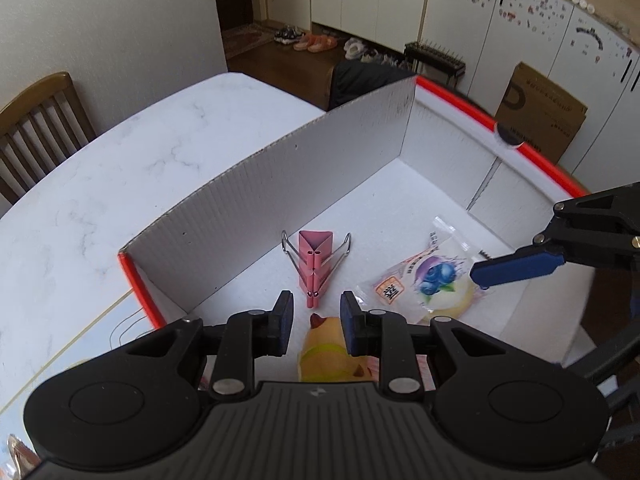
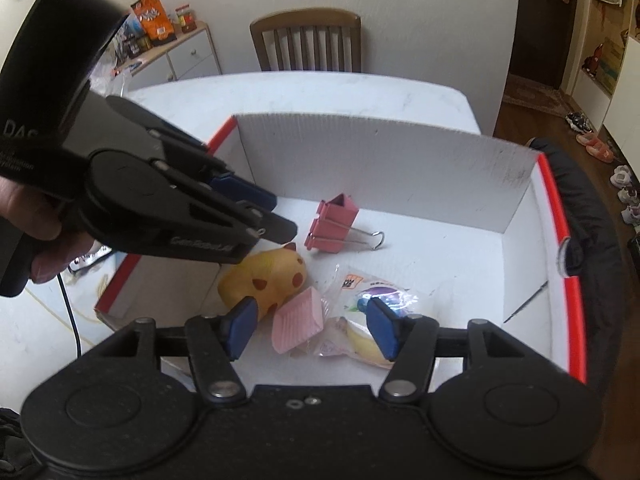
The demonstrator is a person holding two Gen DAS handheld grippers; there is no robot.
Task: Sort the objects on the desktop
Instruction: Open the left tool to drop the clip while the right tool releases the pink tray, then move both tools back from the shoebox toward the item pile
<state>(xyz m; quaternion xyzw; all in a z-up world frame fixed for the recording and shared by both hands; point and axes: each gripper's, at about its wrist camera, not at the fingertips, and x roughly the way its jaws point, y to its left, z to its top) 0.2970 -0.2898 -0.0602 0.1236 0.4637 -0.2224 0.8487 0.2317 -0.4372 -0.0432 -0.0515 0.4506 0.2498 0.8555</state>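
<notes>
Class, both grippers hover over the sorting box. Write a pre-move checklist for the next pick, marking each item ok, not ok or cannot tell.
1. Right gripper jaws open, nothing between them: ok.
2. Left gripper holds nothing: ok.
3. Pink binder clip lies apart from the other things: ok.
4. Yellow squishy toy clear of the pink eraser: not ok, they touch.
5. Blueberry snack packet fully inside the box: ok.

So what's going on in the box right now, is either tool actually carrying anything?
No, both are empty. A person holds a tool in each hand above the white box. The left tool hangs over the yellow toy, jaws narrow with nothing between them. The right tool is open above the wrapped snack. The pink binder clip and pink ridged piece also lie inside.
</notes>
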